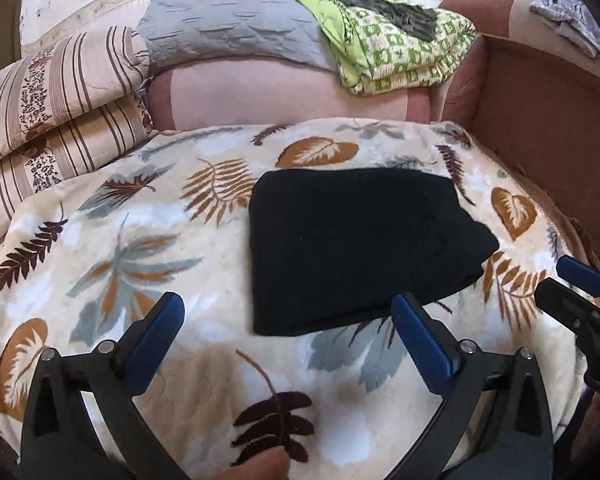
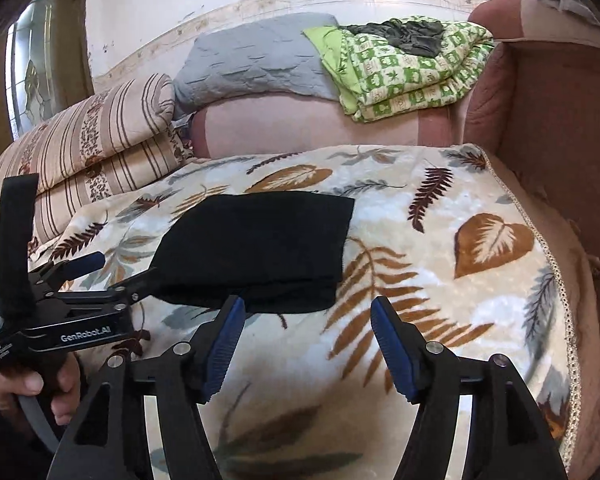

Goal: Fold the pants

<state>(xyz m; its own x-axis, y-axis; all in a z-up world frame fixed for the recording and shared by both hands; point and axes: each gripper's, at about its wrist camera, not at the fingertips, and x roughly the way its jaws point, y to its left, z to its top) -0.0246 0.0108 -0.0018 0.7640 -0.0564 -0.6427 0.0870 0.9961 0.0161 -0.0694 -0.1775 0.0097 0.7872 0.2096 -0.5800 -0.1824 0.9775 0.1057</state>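
Observation:
The black pants [image 1: 360, 248] lie folded into a compact flat packet on the leaf-patterned blanket [image 1: 148, 248], a little right of its middle. My left gripper [image 1: 288, 304] hovers at the packet's near edge, jaws spread wide with nothing pinched between them. The right gripper [image 1: 552, 278] shows at the right border of this view. In the right wrist view the pants [image 2: 256, 248] sit ahead and left of my right gripper [image 2: 308, 304], which is open over the bare blanket [image 2: 440, 280] at the packet's near right corner. A hand holds the left gripper [image 2: 116, 270] at the left.
Striped folded bedding [image 1: 60, 120] is stacked at the left. A grey quilt [image 1: 228, 28] and a green patterned blanket [image 1: 400, 56] rest on the pink sofa back [image 1: 280, 100]. The brown sofa arm [image 1: 540, 120] walls the right side. A door [image 2: 32, 64] stands far left.

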